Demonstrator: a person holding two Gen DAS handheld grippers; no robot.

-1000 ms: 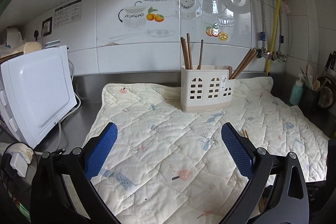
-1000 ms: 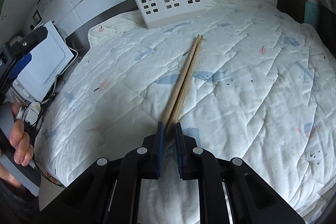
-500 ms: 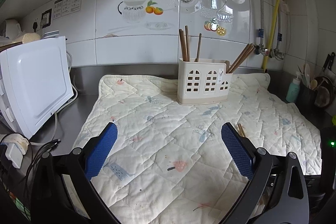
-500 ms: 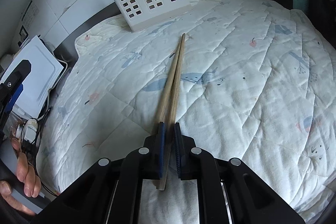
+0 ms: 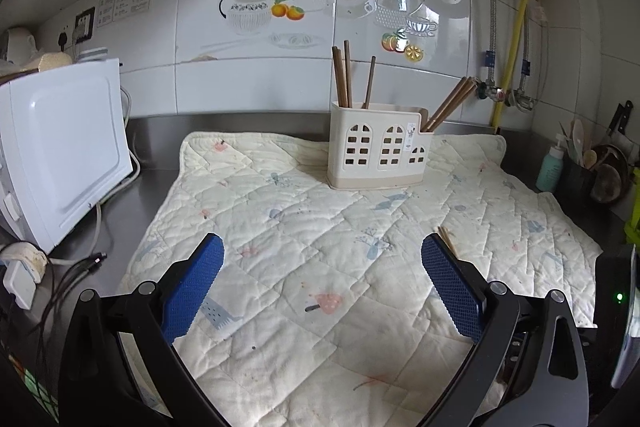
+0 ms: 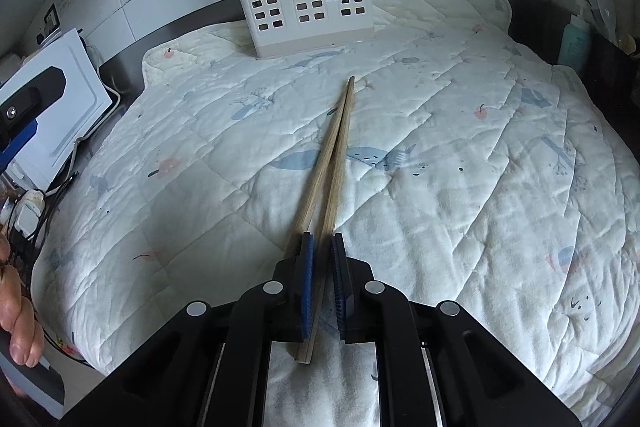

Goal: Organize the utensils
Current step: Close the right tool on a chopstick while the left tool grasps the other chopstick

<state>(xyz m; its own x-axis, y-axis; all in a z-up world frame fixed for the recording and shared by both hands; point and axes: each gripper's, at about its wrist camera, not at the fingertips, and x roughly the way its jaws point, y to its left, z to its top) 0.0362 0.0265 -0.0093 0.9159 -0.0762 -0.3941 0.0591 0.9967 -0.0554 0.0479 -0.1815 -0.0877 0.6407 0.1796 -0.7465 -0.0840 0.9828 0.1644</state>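
The right gripper (image 6: 323, 247) is clamped on a pair of wooden chopsticks (image 6: 334, 155), its blue pads pressing them near their thick ends, which stick out behind the jaws. The chopsticks point forward over the quilted mat (image 6: 460, 147), tips close together and aimed toward the white utensil holder (image 6: 304, 7) at the mat's far edge. That holder (with arched window cut-outs) already has several brown chopsticks (image 5: 347, 75) standing in its compartments, some upright, some leaning right. The left gripper (image 5: 322, 251) hovers over the near part of the mat with jaws spread wide and nothing between them. A white appliance (image 5: 60, 151) sits left of the mat
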